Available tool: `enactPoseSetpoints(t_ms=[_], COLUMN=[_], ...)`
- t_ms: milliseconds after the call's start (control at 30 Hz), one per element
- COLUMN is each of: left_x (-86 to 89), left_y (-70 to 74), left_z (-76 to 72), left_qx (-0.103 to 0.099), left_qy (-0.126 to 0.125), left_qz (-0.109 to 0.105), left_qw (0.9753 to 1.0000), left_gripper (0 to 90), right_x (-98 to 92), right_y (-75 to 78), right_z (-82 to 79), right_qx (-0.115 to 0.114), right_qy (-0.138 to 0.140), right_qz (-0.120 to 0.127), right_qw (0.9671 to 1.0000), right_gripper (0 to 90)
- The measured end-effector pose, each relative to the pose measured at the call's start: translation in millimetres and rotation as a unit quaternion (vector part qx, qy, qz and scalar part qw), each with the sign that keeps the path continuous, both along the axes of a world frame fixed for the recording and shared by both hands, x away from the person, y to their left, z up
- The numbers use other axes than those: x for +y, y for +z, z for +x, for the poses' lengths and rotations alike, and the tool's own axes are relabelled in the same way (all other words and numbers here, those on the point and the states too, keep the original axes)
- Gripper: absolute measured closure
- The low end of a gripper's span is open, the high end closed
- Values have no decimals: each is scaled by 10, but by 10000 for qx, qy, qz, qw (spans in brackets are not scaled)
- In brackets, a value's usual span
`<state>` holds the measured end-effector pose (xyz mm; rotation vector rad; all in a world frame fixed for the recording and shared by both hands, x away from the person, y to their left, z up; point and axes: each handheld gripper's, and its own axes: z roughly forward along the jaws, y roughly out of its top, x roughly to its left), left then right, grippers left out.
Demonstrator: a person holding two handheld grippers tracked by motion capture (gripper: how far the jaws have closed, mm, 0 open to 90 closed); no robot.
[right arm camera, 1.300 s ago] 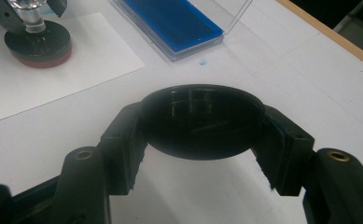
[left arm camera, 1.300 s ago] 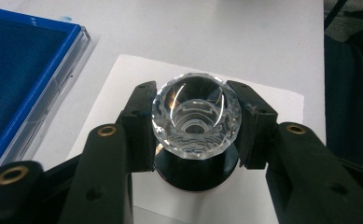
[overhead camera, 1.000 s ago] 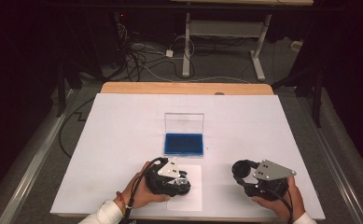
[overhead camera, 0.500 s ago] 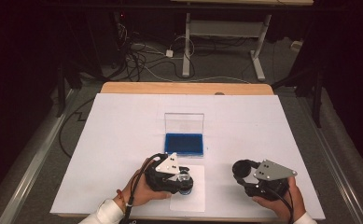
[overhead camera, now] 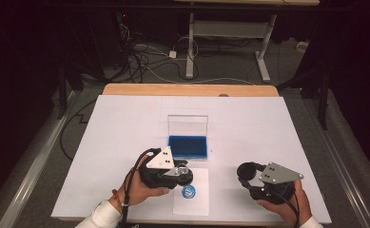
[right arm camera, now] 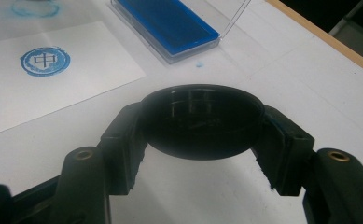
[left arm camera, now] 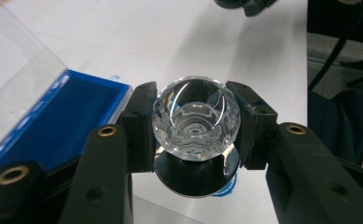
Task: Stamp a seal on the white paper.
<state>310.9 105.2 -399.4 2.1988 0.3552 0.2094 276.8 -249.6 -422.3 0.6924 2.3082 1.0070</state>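
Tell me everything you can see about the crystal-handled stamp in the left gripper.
The stamp has a clear, faceted, ball-like handle that looks like glass or crystal, above a round dark base with blue ink along its lower edge. The left gripper is shut on the handle, one black finger on each side. In the high view it is near the white paper, beside a round blue print.

– What does the stamp [left arm camera: 195, 122] look like?
– It has a clear faceted knob on a round dark base and stands upright, just beside the blue ink pad [overhead camera: 187, 147].
– And the cap [right arm camera: 202, 120]?
– A black round cap, well apart from the pad, lifted off the table.
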Motion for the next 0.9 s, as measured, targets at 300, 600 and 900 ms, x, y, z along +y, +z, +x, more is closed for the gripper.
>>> enactPoseSetpoints(t_ms=[300, 600, 900], left_x=[164, 274, 402], left_y=[78, 90, 154], left_z=[12, 58, 70], left_qx=[-46, -51, -142], left_qy=[158, 296, 455], left_qz=[-116, -184, -280], left_qw=[9998, 9994, 9985], left_gripper=[546, 546, 546], right_x=[12, 10, 14], right_y=[-8, -9, -33], right_z=[23, 58, 66], right_qx=[41, 58, 93], right_qy=[6, -31, -13], right_qz=[40, 57, 11], right_qw=[10000, 10000, 10000], right_gripper=[392, 392, 392])
